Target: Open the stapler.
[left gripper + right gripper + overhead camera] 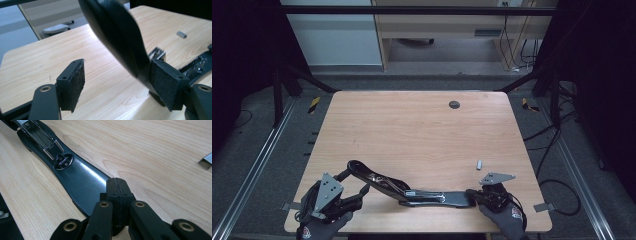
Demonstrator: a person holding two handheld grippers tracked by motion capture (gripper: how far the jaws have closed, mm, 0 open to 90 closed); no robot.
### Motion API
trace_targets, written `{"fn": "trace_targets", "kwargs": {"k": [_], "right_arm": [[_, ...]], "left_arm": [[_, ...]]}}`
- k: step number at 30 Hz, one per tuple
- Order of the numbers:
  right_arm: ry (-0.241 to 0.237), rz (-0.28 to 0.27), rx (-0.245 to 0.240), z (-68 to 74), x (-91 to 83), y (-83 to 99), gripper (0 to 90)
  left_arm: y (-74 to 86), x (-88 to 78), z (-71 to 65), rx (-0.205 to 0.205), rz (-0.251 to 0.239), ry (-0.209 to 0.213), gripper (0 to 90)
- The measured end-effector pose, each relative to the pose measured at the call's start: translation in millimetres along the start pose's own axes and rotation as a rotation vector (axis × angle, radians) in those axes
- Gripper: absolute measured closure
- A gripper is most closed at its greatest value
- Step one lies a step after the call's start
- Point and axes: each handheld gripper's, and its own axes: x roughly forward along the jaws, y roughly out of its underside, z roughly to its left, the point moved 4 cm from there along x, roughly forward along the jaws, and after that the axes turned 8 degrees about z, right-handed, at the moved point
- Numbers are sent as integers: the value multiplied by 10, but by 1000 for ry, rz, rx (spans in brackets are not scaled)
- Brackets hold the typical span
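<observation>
While we have the stapler (412, 192) swung open, its channel looks unloaded.
Left gripper (117, 87) parted, one pad touching the lid; right gripper (117, 192) closed, pressing the base; staple strip (479, 164) beyond, not yet fetched.

A black stapler (412, 190) lies opened out flat near the front edge of the wooden table (412, 125). Its base runs level along the table to the right, glossy black, with a small round metal plate showing on it in the right gripper view. The metal staple channel is exposed along the middle. The upper arm is swung back and rises off the table toward the left. A small strip of staples (479, 164) lies apart, to the right.
</observation>
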Motion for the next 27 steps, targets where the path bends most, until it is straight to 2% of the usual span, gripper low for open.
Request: {"fn": "trace_targets", "kwargs": {"k": [12, 19, 20, 27], "right_arm": [[-1, -2, 1, 0, 2, -1, 900], [8, 2, 0, 0, 2, -6, 897], [4, -6, 0, -3, 4, -8, 872], [47, -7, -2, -32, -17, -15, 840]], "left_arm": [[212, 105, 22, -2, 77, -10, 314], [368, 257, 109, -24, 136, -28, 363], [388, 276, 122, -30, 145, -32, 363], [498, 388, 201, -58, 181, -36, 408]]}}
